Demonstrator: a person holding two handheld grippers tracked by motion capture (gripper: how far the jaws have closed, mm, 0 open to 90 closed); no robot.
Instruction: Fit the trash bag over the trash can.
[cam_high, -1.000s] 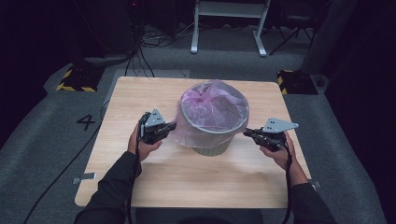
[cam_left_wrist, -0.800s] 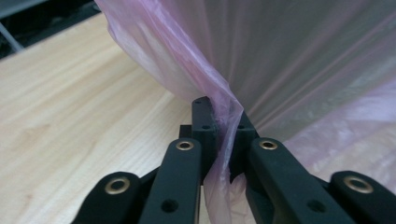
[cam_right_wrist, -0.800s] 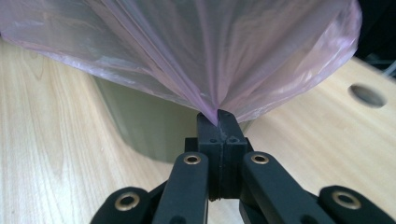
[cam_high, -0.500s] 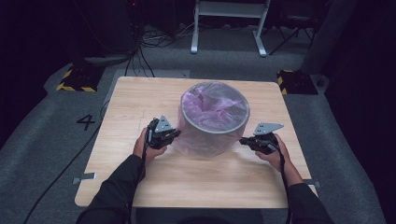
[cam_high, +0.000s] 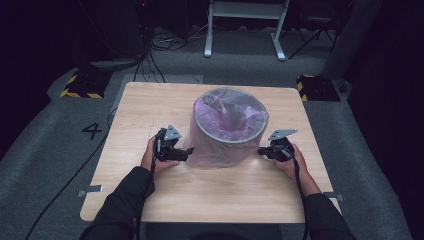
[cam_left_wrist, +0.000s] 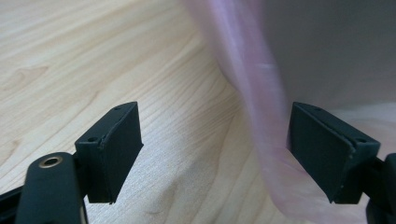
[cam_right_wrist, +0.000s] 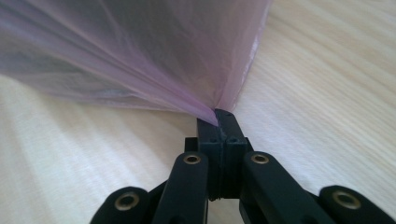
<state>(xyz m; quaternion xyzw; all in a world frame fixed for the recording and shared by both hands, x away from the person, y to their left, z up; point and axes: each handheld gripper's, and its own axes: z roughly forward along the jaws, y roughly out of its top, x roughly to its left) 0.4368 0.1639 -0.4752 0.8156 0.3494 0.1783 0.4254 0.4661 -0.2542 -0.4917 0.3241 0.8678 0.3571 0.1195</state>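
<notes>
A grey bin (cam_high: 229, 131) stands upright near the middle of the table (cam_high: 150, 105), lined with a thin pink bag (cam_high: 227, 112) that spills over the rim and hangs down the outside wall to the tabletop. Through the film the bin's wall reads only as a dull grey shape, and the bag's inside folds are hard to sort out.

At the bin's 4 o'clock the right gripper (cam_high: 261, 151) has its jaws fully closed on a pinch of the bag's hem (cam_right_wrist: 205, 109), the film fanning out taut from the tips. What lies behind that stretched sheet is hidden in the right gripper view.

At 8 o'clock the left gripper (cam_high: 186, 152) has just been opening its jaws, and they stand wide apart. A blurred fold of bag (cam_left_wrist: 261, 116) hangs between them, close to one pad; whether it touches that pad cannot be told. Each gripper's tips are small and dark in the high view.
</notes>
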